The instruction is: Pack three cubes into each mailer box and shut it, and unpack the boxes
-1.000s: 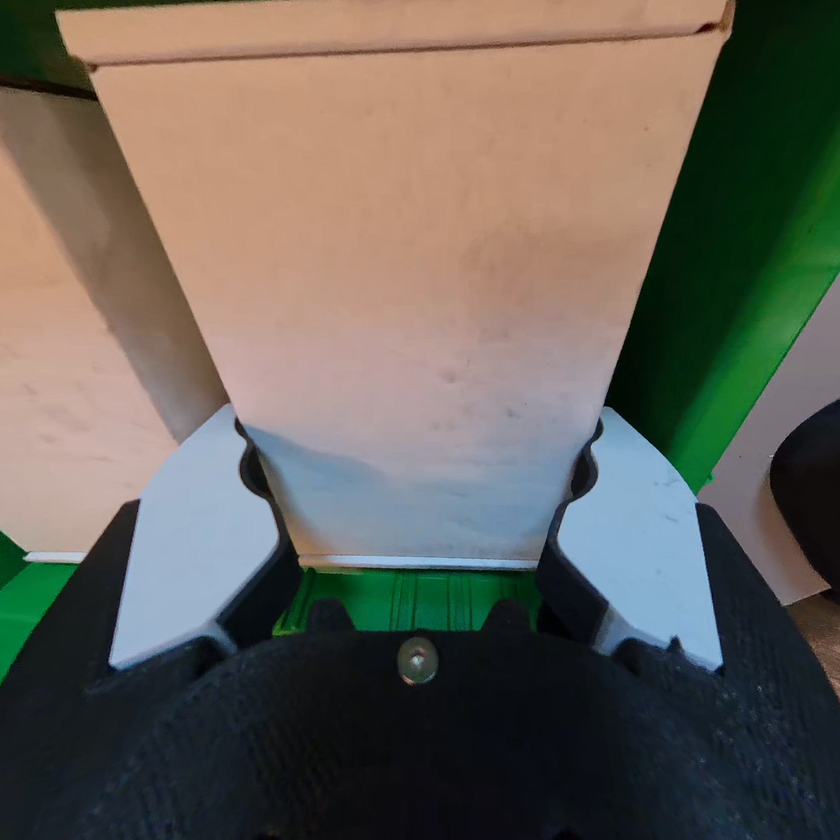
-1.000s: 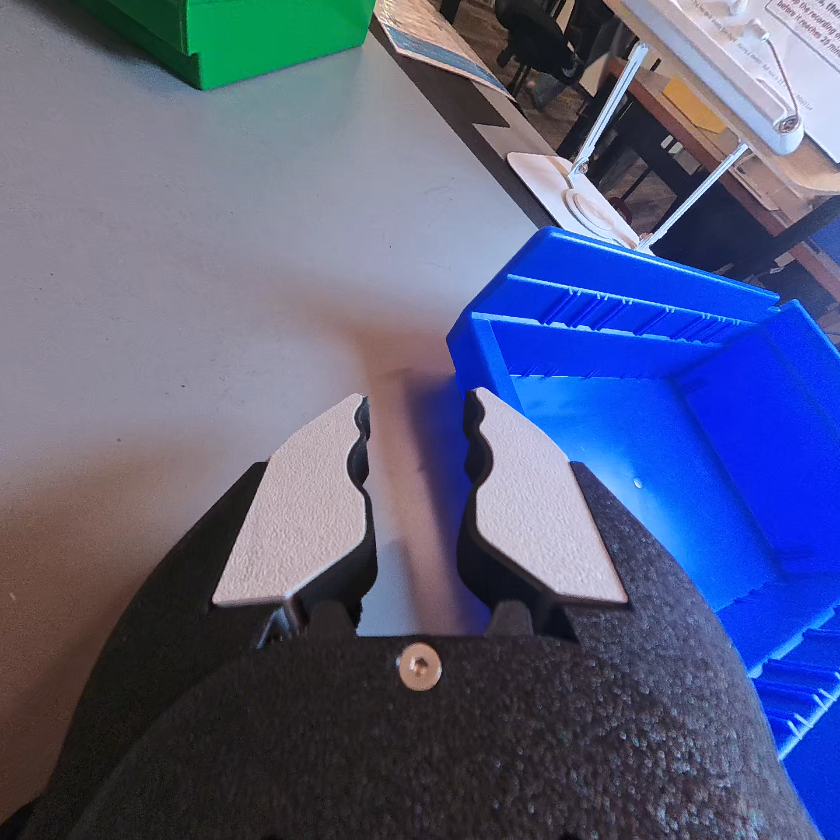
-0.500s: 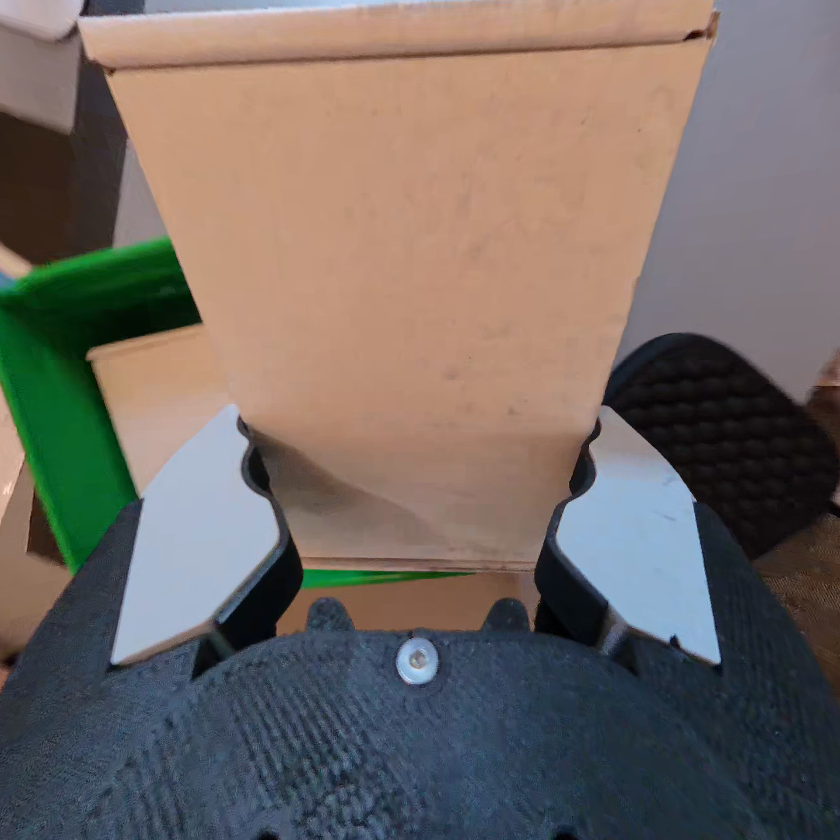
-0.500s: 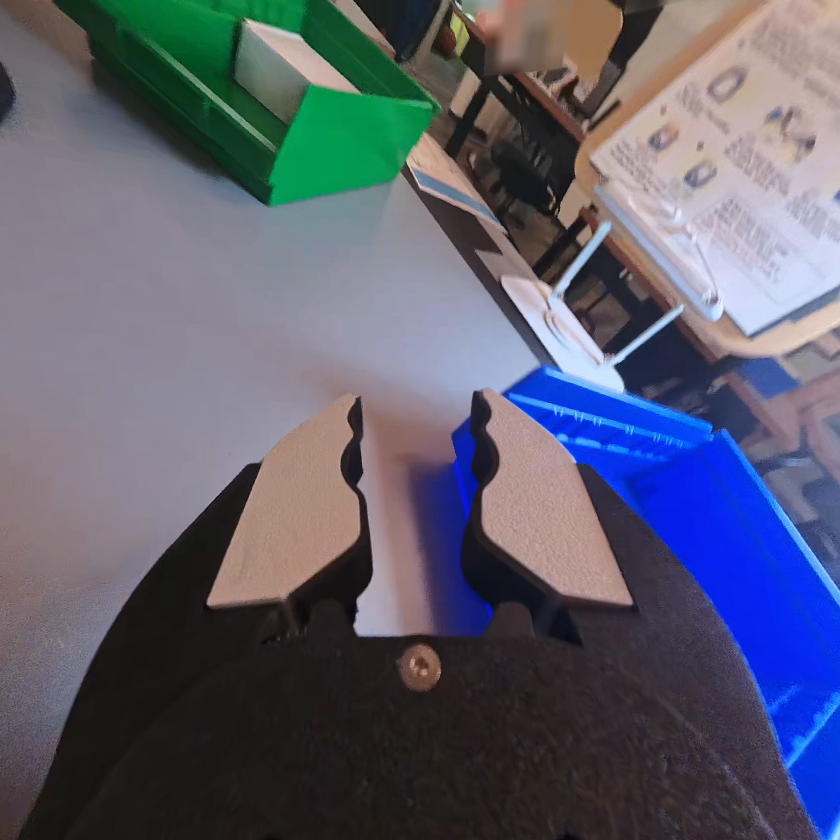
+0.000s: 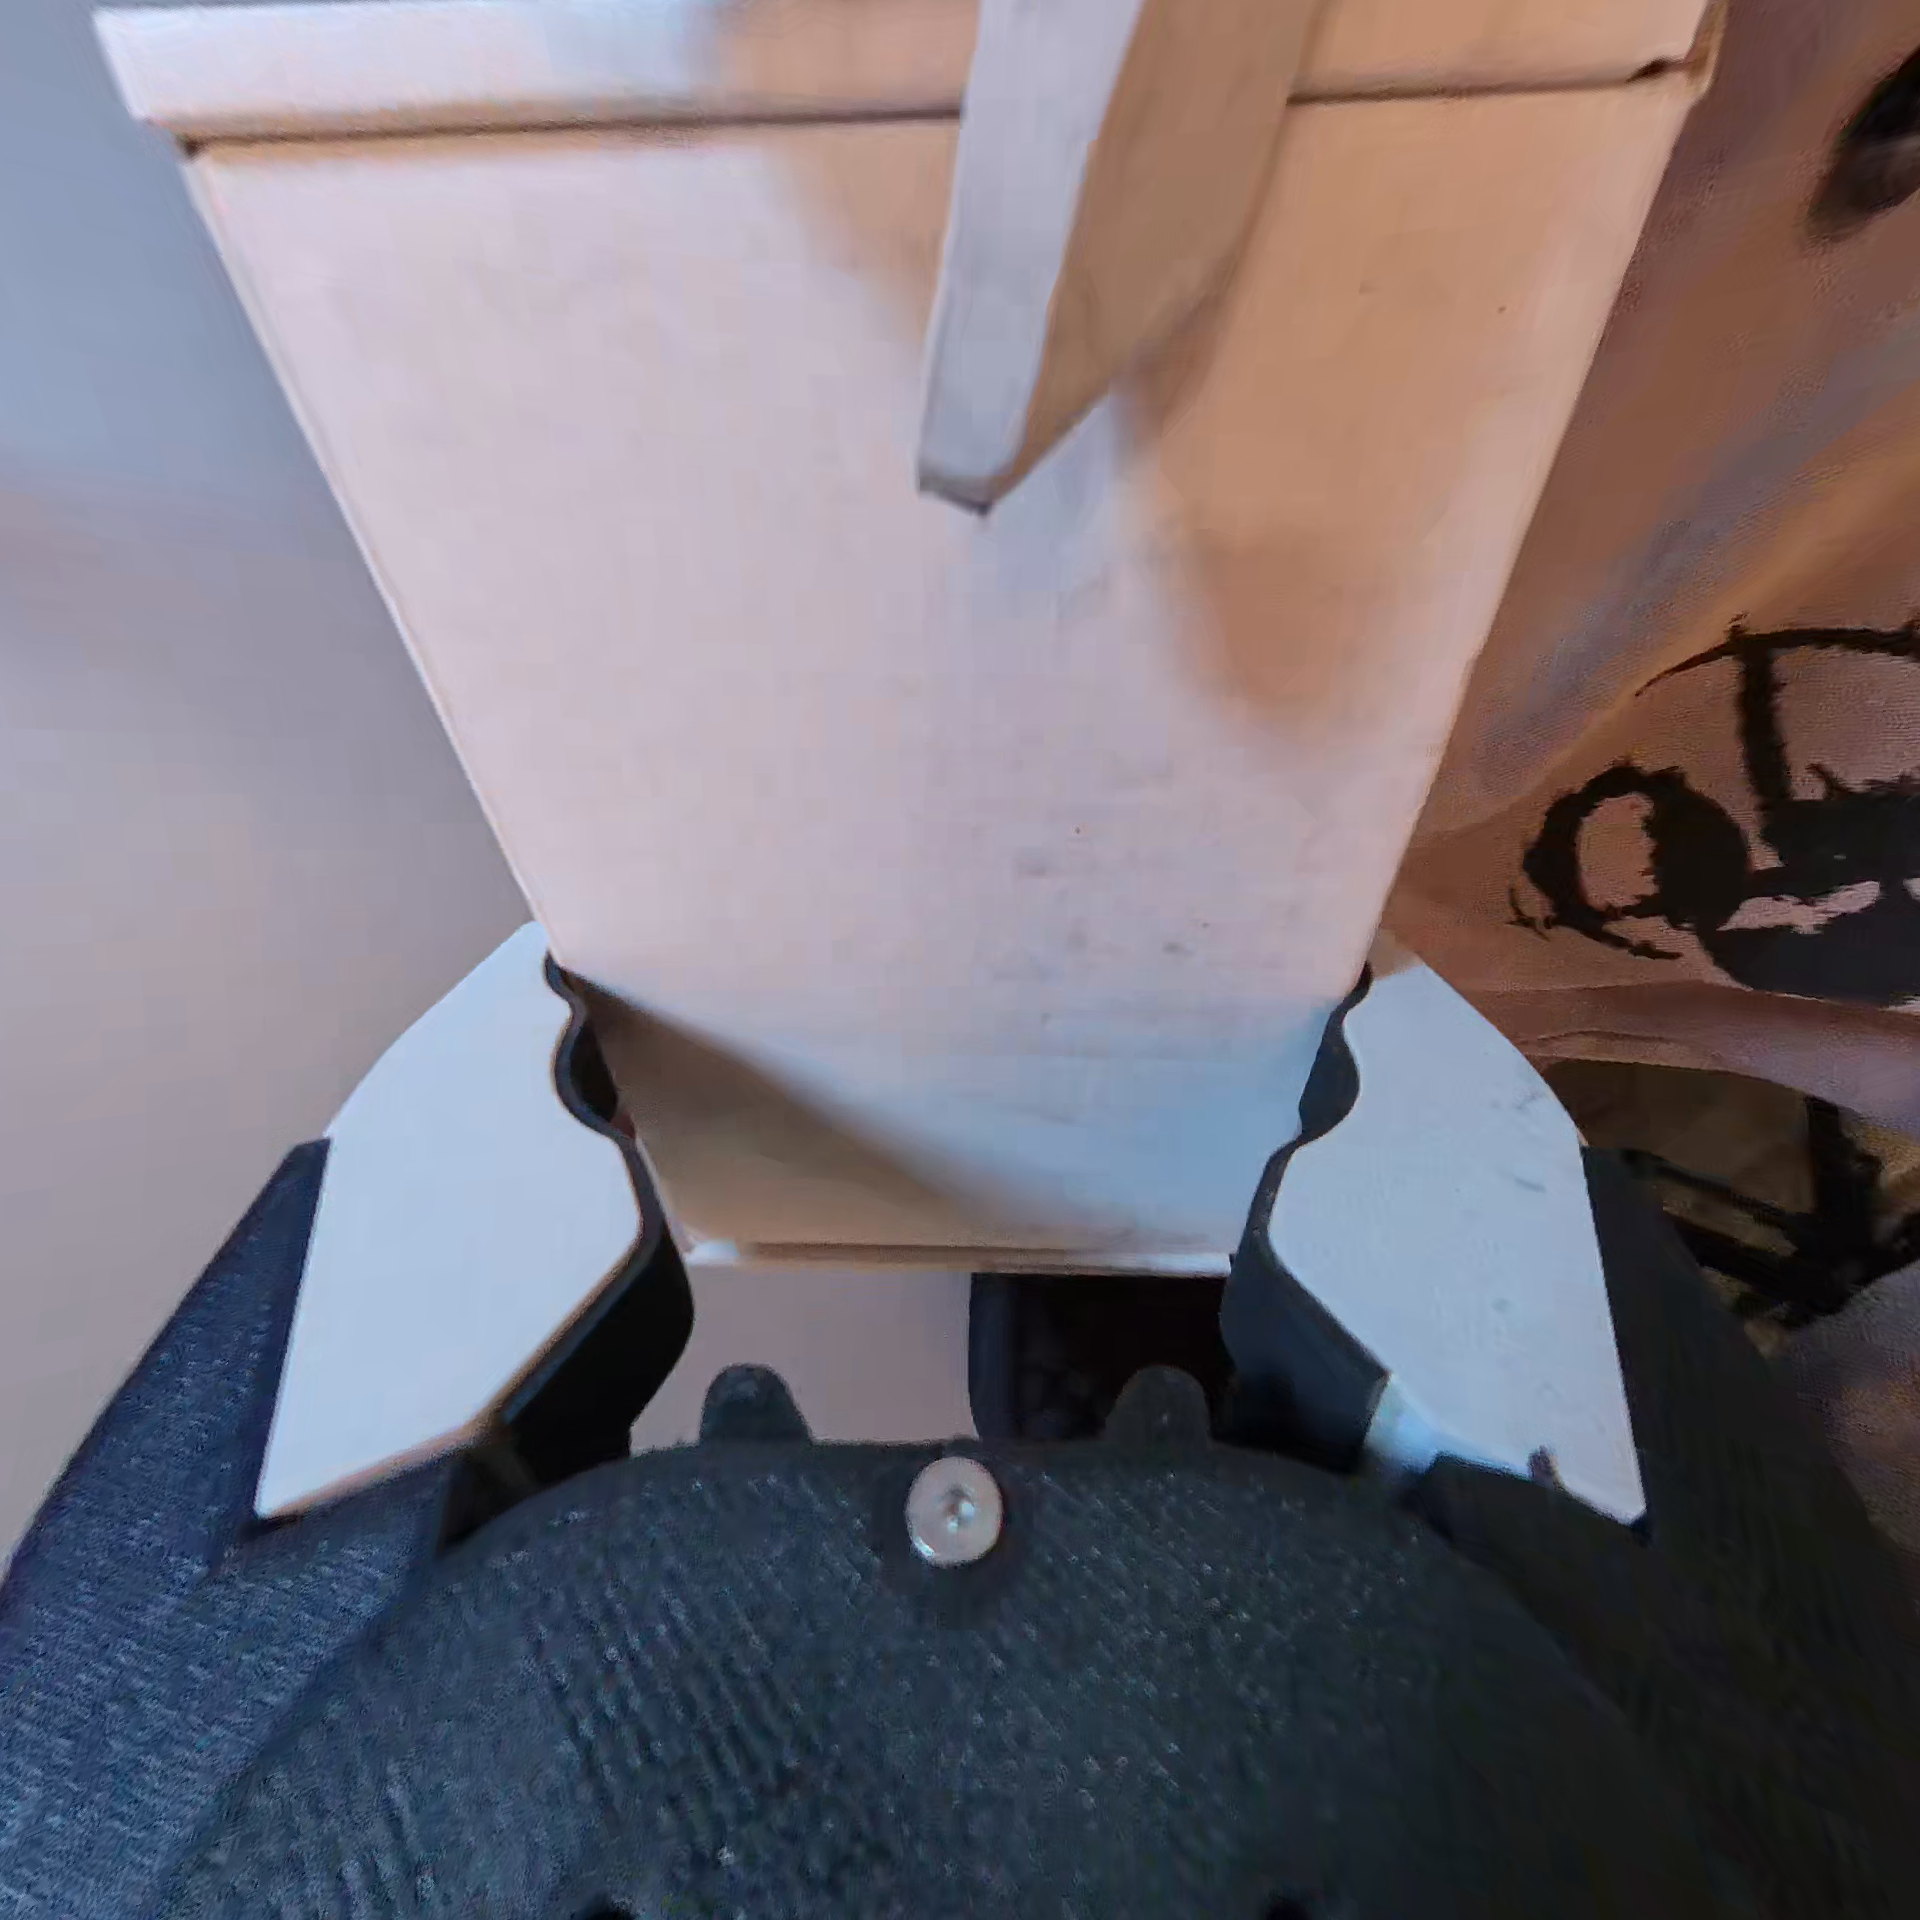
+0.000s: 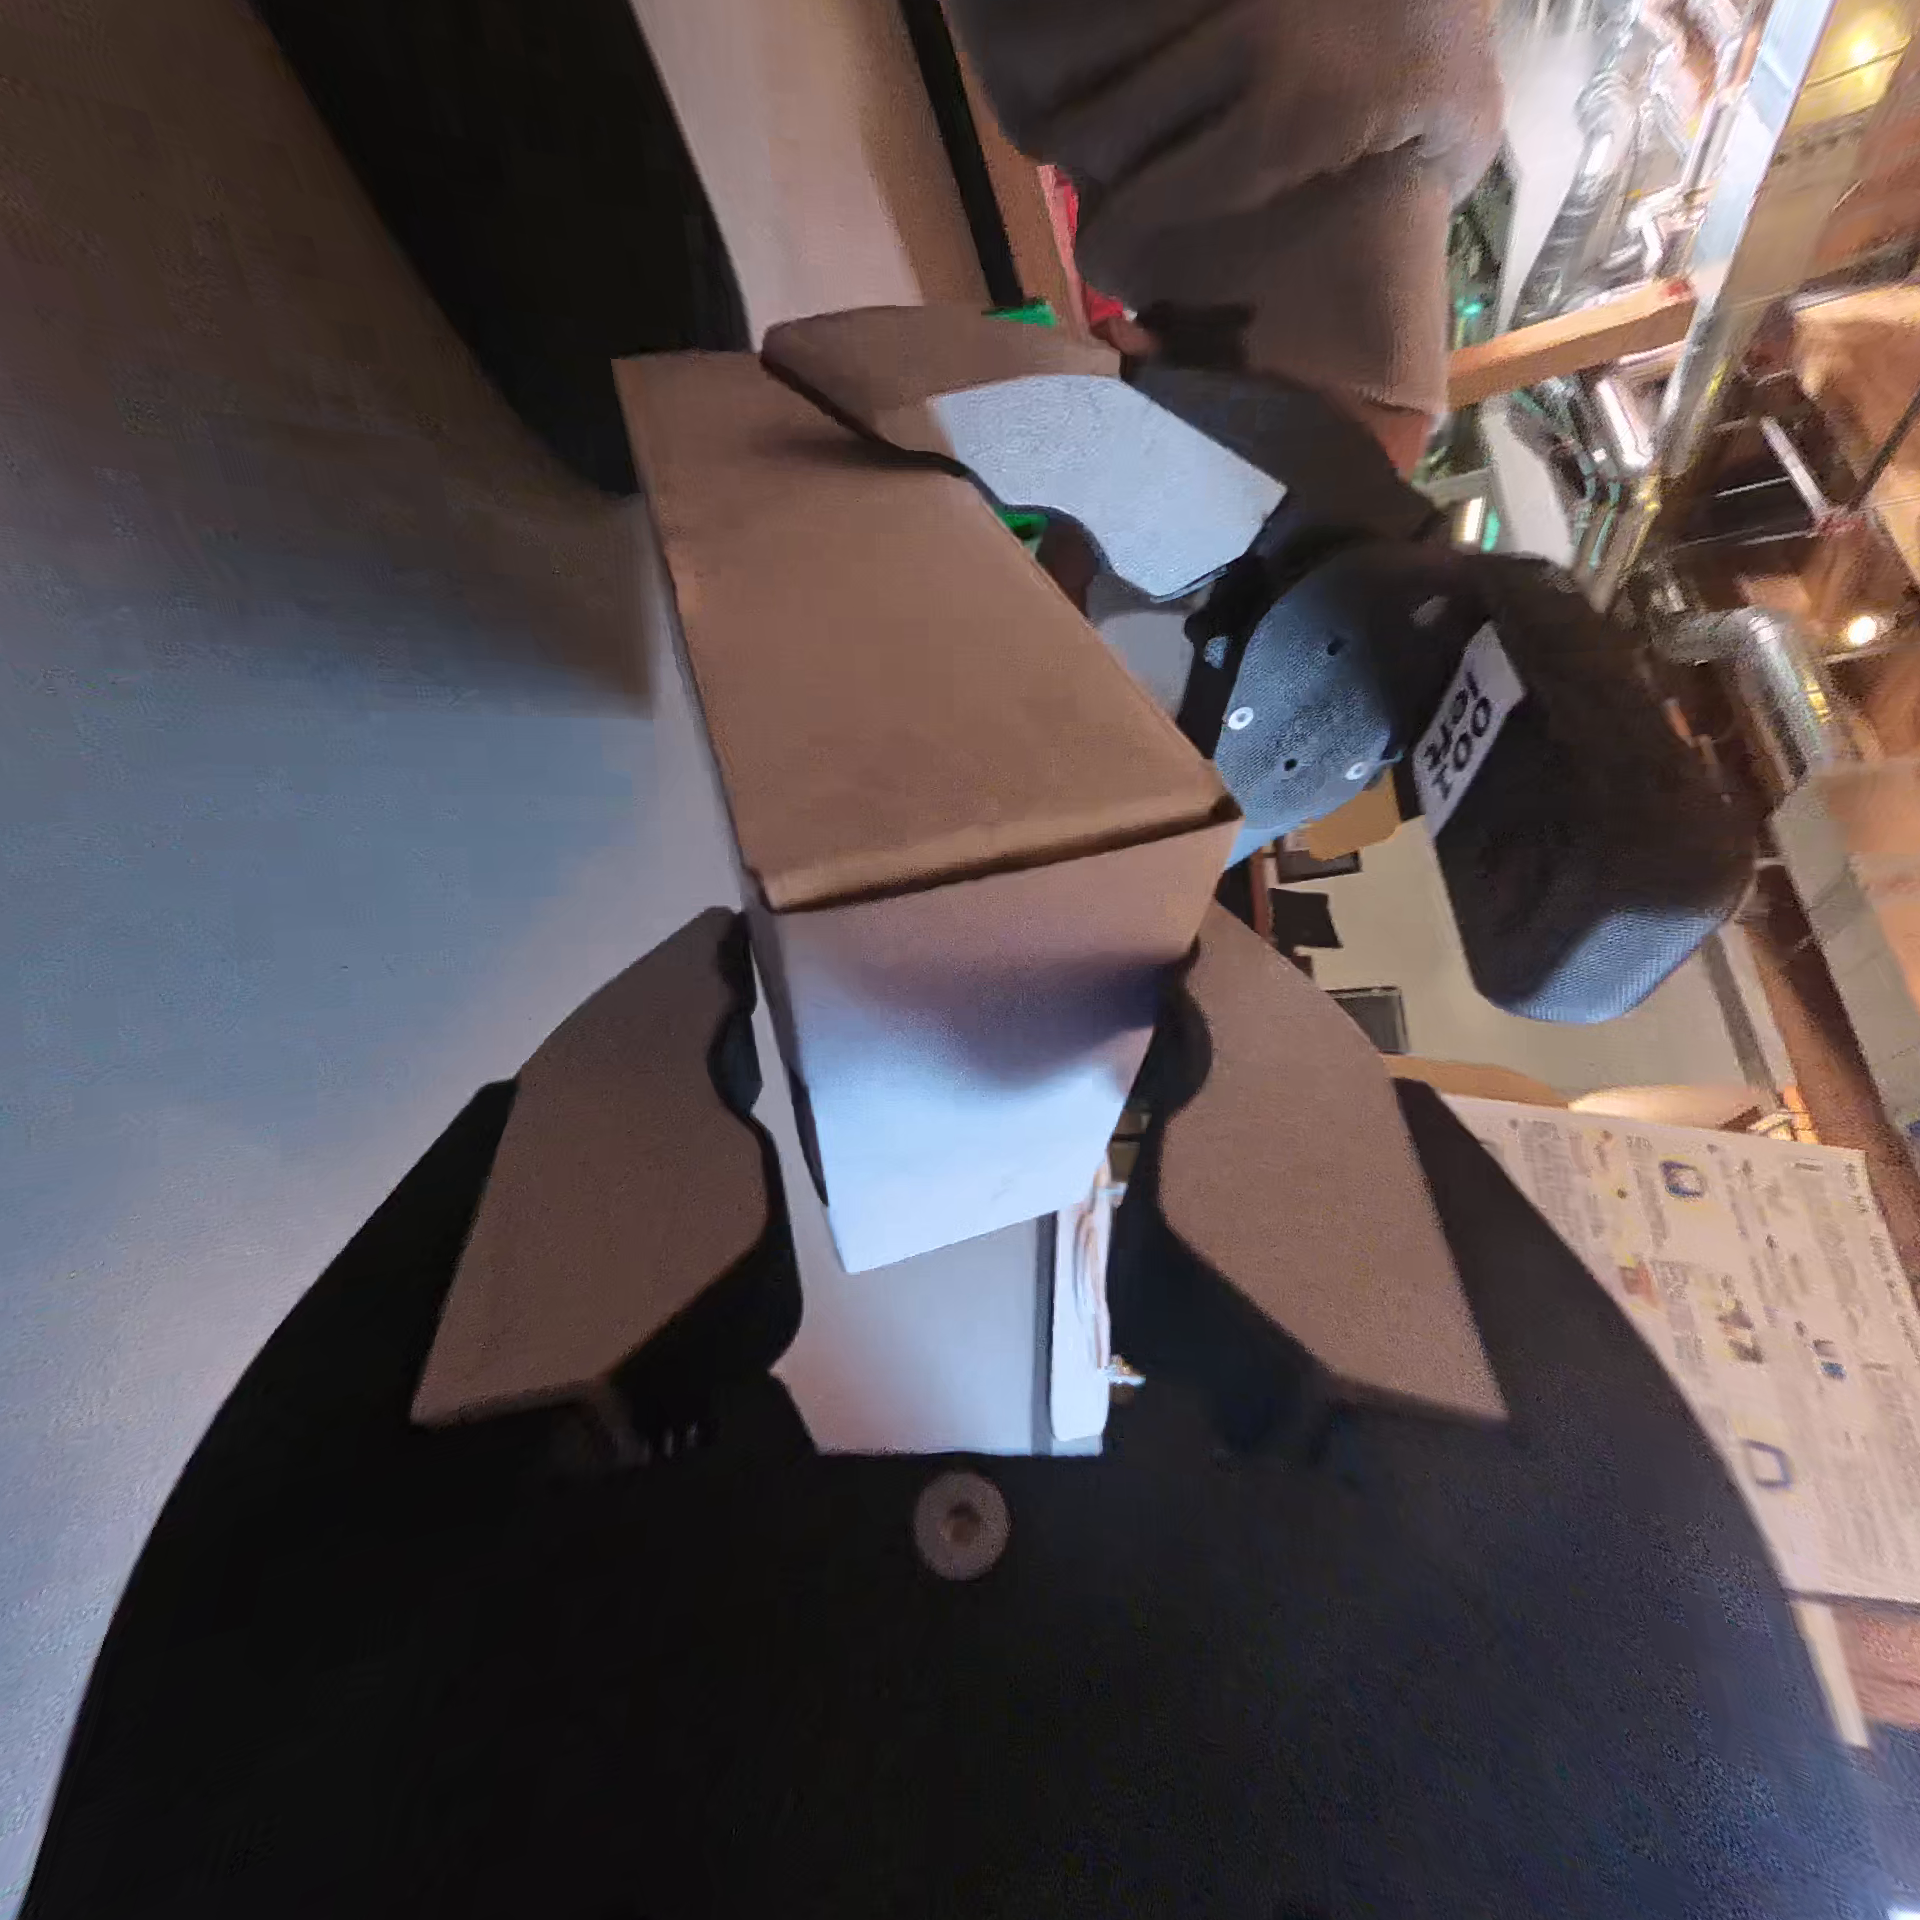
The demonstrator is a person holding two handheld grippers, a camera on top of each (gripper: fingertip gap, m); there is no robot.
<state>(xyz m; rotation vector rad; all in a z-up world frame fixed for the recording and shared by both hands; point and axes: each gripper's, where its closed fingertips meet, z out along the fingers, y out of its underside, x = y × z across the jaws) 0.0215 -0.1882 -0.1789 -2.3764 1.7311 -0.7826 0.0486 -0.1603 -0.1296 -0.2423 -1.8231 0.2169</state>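
A closed brown cardboard mailer box (image 5: 831, 623) is held off the table between both grippers. My left gripper (image 5: 956, 951) is shut on one end of it, fingers against its two sides. In the right wrist view the same box (image 6: 914, 665) runs away from me. My right gripper (image 6: 961, 920) has the near end between its fingers, both touching the cardboard. The left gripper (image 6: 997, 436) clamps the far end. One of the right gripper's fingers (image 5: 1039, 260) lies across the box's face in the left wrist view. No cubes show.
The grey table (image 6: 260, 727) lies at the left in the right wrist view. A person's sleeve (image 6: 1247, 156) and printed shirt (image 5: 1714, 623) are close behind the box. A printed paper sheet (image 6: 1714, 1351) and shelving are at the right. My right fingertips sit around 6 centimeters from my left ones.
My left gripper lifted the box out of the green bin and swung it toward the person. My right gripper left the blue bin, opened wider and closed around the box's other end.
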